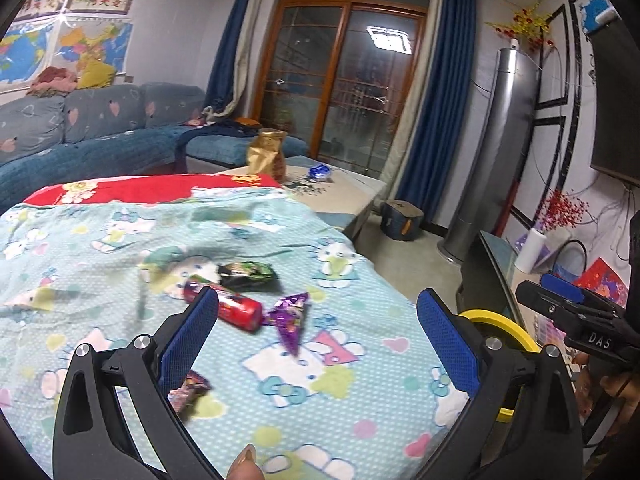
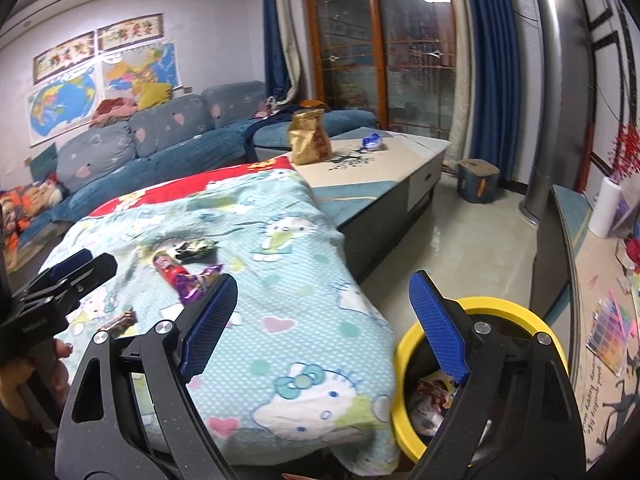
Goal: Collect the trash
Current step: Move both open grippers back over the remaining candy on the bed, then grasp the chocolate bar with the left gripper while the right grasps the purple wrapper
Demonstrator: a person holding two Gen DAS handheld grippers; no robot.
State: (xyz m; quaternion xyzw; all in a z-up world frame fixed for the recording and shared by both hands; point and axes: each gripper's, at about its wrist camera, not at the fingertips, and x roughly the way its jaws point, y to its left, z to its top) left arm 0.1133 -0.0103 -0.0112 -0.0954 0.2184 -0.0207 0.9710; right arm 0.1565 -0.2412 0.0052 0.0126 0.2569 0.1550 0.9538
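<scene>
Several wrappers lie on the light-blue cartoon blanket [image 1: 304,412]: a red tube wrapper [image 1: 236,307], a black-green packet [image 1: 248,276], a purple wrapper [image 1: 291,318] and a dark wrapper [image 1: 188,390] by my left finger. My left gripper [image 1: 318,320] is open and empty just above them. My right gripper [image 2: 322,308] is open and empty, over the blanket's right edge beside the yellow-rimmed trash bin [image 2: 404,420], which holds several wrappers. The same wrappers show in the right wrist view: red [image 2: 170,268], black-green [image 2: 196,249], purple [image 2: 200,282], dark [image 2: 118,323].
A coffee table [image 2: 380,168] beyond the blanket bears a gold bag [image 2: 309,137] and a blue wrapper [image 2: 372,141]. A blue sofa [image 1: 100,136] is at the left. A grey tower unit [image 1: 492,152] and TV stand [image 2: 576,248] are at the right.
</scene>
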